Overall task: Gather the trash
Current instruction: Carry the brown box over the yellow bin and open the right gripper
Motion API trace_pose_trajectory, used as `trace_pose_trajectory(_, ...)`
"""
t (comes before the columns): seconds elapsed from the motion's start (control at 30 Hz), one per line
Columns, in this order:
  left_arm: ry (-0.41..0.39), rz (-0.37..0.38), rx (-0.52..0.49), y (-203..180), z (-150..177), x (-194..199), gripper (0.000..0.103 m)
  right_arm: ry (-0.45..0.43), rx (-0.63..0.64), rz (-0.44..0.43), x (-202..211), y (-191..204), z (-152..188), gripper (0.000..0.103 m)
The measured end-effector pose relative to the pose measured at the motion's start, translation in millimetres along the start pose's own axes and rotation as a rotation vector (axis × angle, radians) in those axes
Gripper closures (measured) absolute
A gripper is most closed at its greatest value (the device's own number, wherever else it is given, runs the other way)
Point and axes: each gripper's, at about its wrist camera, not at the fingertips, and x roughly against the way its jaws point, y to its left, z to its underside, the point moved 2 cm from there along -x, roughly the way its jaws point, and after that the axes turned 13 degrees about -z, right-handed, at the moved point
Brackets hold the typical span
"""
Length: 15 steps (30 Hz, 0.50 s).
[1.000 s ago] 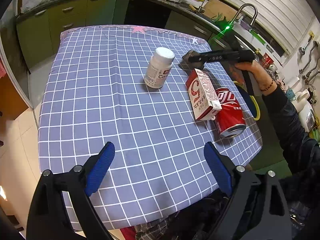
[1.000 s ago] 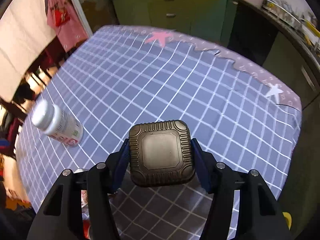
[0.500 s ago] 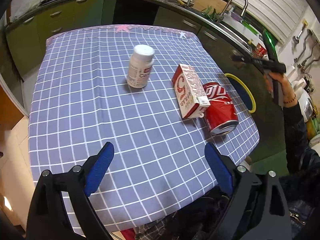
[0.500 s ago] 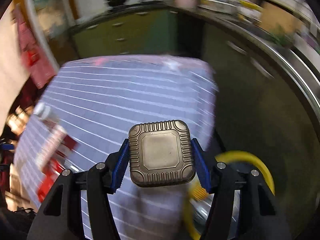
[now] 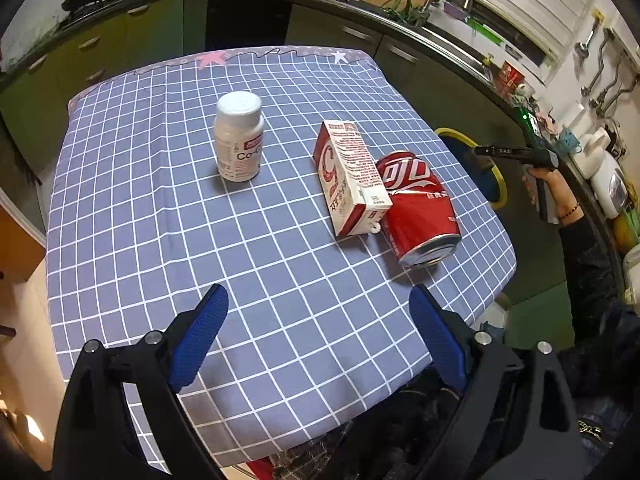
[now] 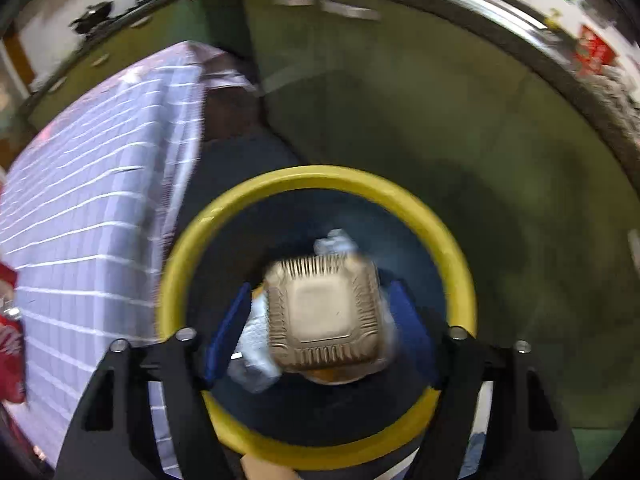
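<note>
The right wrist view is smeared by motion blur, so fine detail is lost there. In it the right hand-held gripper is seen above the yellow-rimmed bin, its blue fingers spread apart with a gap on either side of the ribbed brown container; the container is not clamped, and whether it is in the air or resting on the pale crumpled trash inside the bin cannot be told. Only a red sliver of the cola can is caught at the left edge, cut off by the frame.

The left wrist view is sharp. The left hand-held gripper is held over the near part of the checked tabletop, fingers wide apart and nothing between them. On the tabletop a white pill bottle stands upright, well apart from a red-and-white carton lying flat, which touches the cola can lying on its side. Beyond the far right edge only part of the bin is shown, partly covered by the right hand-held gripper, seen side-on; the brown container is hidden from this view
</note>
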Motion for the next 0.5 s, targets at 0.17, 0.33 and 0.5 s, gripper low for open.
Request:
trace_pose_trajectory(0.17,0.009,-0.007,-0.023,-6.6,-5.5,-1.8,0.016,-0.061,0.026,0.008,22.6,9.7,12.1,0.029)
trace_pose_trajectory(0.33,0.019,-0.010,-0.043,-17.7,-18.5,-9.9,0.016,-0.098,0.093,-0.011,38.9,39.3,29.5,0.026)
trace_pose_trajectory(0.5,0.041,0.008,-0.054,-30.8,-42.1,-21.8,0.016,-0.097,0.128,-0.036,44.4,59.1,47.0,0.025)
